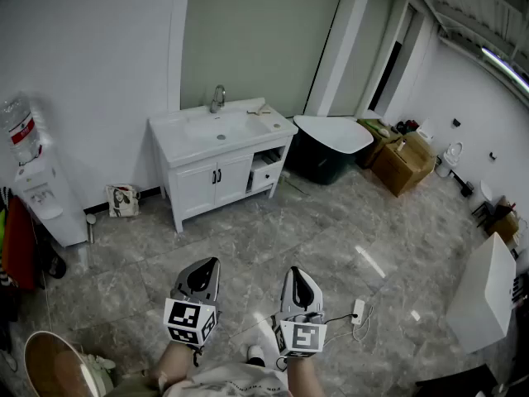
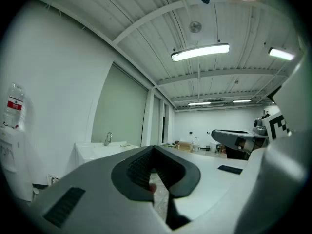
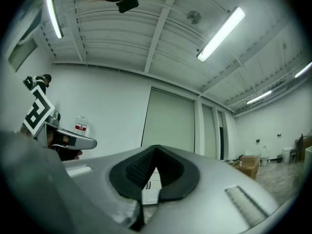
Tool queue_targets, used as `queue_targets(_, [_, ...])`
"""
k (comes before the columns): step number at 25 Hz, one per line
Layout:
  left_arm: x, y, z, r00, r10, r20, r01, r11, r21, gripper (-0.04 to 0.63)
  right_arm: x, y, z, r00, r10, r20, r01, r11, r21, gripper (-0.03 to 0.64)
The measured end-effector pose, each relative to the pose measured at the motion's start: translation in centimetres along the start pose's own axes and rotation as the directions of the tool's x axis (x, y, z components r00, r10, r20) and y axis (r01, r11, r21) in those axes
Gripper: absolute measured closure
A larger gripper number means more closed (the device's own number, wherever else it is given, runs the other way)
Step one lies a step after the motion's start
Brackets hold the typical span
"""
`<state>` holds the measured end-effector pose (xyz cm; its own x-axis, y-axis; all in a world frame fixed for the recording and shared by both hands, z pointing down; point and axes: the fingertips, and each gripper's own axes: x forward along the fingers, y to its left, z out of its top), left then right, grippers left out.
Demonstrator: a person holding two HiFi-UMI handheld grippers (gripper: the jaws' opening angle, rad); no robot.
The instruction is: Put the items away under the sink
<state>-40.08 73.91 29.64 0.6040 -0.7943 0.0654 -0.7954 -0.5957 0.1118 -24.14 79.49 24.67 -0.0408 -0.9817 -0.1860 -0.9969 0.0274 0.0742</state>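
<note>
You hold both grippers side by side, low in front of you and well apart from the sink cabinet [image 1: 208, 182]. The left gripper [image 1: 209, 269] has its jaws closed together on nothing, and so does the right gripper [image 1: 297, 275]. The cabinet doors are shut. Small items [image 1: 262, 109] lie on the counter right of the basin, too small to identify.

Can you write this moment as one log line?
left gripper: shut, empty | right gripper: shut, empty | sink cabinet: doors closed, across the floor
</note>
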Motion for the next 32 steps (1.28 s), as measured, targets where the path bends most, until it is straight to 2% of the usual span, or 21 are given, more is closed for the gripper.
queue_targets(5, [0.5, -0.1, -0.4, 1.000, 0.005, -0.006, -0.005, 1.000, -0.006, 0.586, 0.1, -0.7, -0.8, 1.000, 0.002, -0.019, -0.002, 1.000, -0.005, 0.617])
queue_targets(10, [1.5, 0.1, -0.8, 1.000, 0.012, -0.016, -0.013, 1.000, -0.016, 0.586, 0.4, -1.4, -2.4, 0.995, 0.007, -0.100, -0.010, 1.000, -0.024, 0.617])
queue_targets(17, [4.4, -0.8, -0.9, 0.999, 0.026, -0.039, -0.027, 1.000, -0.016, 0.586, 2.2, -4.0, -3.1, 0.997, 0.028, -0.077, -0.028, 1.000, 0.001, 0.617])
queue_targets(20, [6.0, -1.6, -1.1, 0.998, 0.038, -0.049, -0.039, 0.999, -0.020, 0.586, 3.1, -5.6, -2.6, 0.998, 0.043, -0.050, -0.041, 0.998, 0.042, 0.617])
queue_targets(22, [7.2, -2.4, -1.1, 0.998, 0.045, -0.052, -0.047, 0.999, -0.028, 0.585, 3.5, -6.9, -2.2, 0.997, 0.070, -0.025, -0.068, 0.994, 0.080, 0.617])
queue_targets(26, [9.8, -4.1, -0.7, 0.997, 0.067, -0.045, -0.069, 0.997, -0.035, 0.584, 4.1, -10.4, -3.1, 0.989, 0.146, -0.039, -0.139, 0.982, 0.129, 0.617])
queue_targets(27, [10.4, -4.7, -0.6, 0.996, 0.072, -0.046, -0.073, 0.997, -0.034, 0.584, 4.2, -11.4, -3.2, 0.986, 0.164, -0.031, -0.159, 0.978, 0.136, 0.587])
queue_targets(28, [11.0, -5.3, -0.6, 0.996, 0.072, -0.048, -0.074, 0.997, -0.034, 0.584, 4.3, -12.3, -3.2, 0.983, 0.180, -0.024, -0.175, 0.974, 0.143, 0.584])
queue_targets(30, [12.4, -6.9, -0.7, 0.997, 0.052, -0.051, -0.054, 0.998, -0.043, 0.583, 4.4, -14.0, -3.2, 0.977, 0.211, -0.018, -0.206, 0.967, 0.150, 0.433])
queue_targets(31, [13.1, -7.7, -0.7, 0.998, 0.035, -0.048, -0.038, 0.998, -0.055, 0.566, 4.4, -14.7, -3.2, 0.974, 0.224, -0.018, -0.219, 0.965, 0.148, 0.404])
queue_targets(32, [13.8, -8.4, -0.7, 0.999, 0.018, -0.041, -0.021, 0.997, -0.071, 0.511, 4.4, -15.5, -3.3, 0.973, 0.232, -0.018, -0.227, 0.963, 0.143, 0.402])
